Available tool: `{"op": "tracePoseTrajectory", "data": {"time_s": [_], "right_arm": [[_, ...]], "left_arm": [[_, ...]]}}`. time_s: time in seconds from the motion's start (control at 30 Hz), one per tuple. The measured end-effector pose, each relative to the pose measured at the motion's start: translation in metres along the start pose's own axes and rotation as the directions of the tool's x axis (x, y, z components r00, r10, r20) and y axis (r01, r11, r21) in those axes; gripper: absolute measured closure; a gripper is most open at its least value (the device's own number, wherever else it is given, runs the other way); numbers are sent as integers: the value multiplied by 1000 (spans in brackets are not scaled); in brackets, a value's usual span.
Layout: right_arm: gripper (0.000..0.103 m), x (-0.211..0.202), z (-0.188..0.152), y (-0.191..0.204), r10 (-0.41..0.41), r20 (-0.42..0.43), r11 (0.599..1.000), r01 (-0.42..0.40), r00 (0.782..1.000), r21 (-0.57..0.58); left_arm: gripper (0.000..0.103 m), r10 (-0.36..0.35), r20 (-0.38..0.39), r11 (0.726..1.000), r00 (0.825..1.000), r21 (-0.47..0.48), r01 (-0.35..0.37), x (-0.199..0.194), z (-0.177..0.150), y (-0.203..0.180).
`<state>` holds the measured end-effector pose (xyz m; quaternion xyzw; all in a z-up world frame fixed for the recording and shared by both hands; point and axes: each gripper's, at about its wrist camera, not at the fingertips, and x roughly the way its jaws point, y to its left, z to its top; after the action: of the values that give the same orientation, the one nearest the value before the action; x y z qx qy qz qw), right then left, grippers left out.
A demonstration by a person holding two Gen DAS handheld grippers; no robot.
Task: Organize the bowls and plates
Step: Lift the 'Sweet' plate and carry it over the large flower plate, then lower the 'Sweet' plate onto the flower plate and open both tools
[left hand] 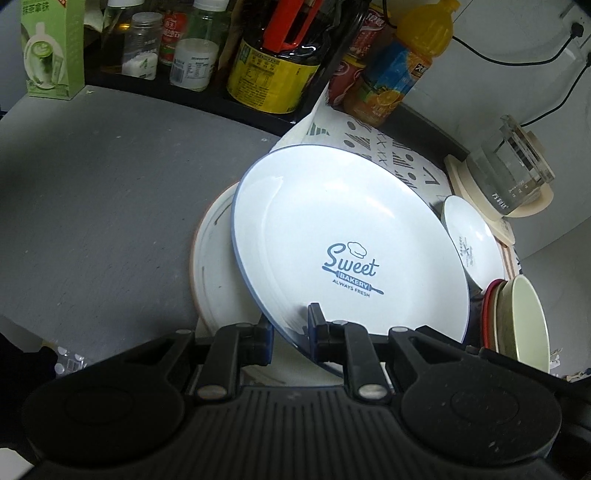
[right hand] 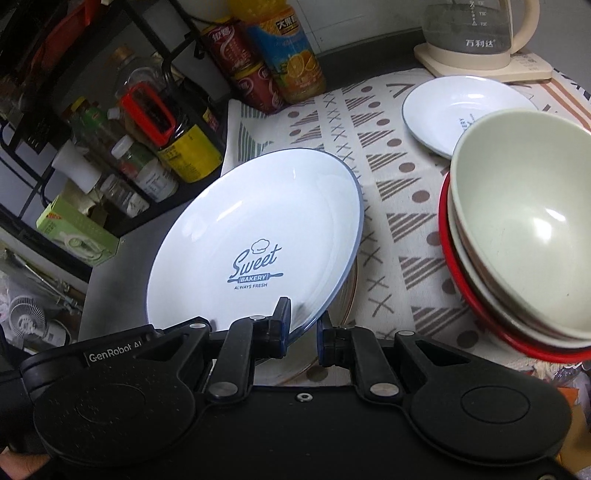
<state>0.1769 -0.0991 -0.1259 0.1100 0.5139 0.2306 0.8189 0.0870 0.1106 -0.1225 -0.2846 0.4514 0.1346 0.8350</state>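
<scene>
Both claws grip one and the same large white plate (left hand: 332, 236) by its near, blue-lined rim. The left claw (left hand: 290, 328) is narrowed onto the rim, one finger over the top face and one beneath. The right claw (right hand: 304, 325) pinches the rim likewise, its fingers close together with the plate edge between them. The plate is held tilted, its far edge raised, above a flat cream plate (left hand: 210, 266) that lies on the grey desk (left hand: 92, 192).

The held plate reads "Sweet BAKERY ALWAYS FRESH" in blue, under a small chef's hat. The right claw's body bears "GenRobot AI".

To the right, on a patterned cloth (right hand: 388, 206), stands a stack of bowls (right hand: 517, 229), pale green on top and red-rimmed at the bottom. Beyond it lies a small white dish (right hand: 454, 114) with blue writing too small to read. A glass kettle (right hand: 476, 33) on a cream base carries Chinese characters. Bottles, red cans (right hand: 247, 70) and an orange-juice bottle (right hand: 291, 59) stand along the back; a green carton (left hand: 51, 48) sits at the far left.
</scene>
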Motion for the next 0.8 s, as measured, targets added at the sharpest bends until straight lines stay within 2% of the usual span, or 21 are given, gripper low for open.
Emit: {"op": "tracePoseTrajectory", "data": {"time_s": [0.3, 0.4, 0.6, 0.8], "right_arm": [[90, 8, -6, 0, -8, -38, 1000, 8, 999, 3], [90, 12, -6, -1, -19, -60, 1000, 20, 998, 13], [90, 15, -4, 1, -38, -72, 999, 38, 997, 6], [90, 16, -1, 3, -57, -93, 998, 59, 994, 10]], "left_arm": [[86, 30, -29, 999, 999, -12, -30, 3, -6, 8], [86, 30, -66, 999, 997, -37, -33, 8, -6, 11], [86, 27, -75, 999, 997, -40, -31, 12, -4, 11], [83, 14, -148, 999, 989, -35, -19, 14, 3, 9]]}}
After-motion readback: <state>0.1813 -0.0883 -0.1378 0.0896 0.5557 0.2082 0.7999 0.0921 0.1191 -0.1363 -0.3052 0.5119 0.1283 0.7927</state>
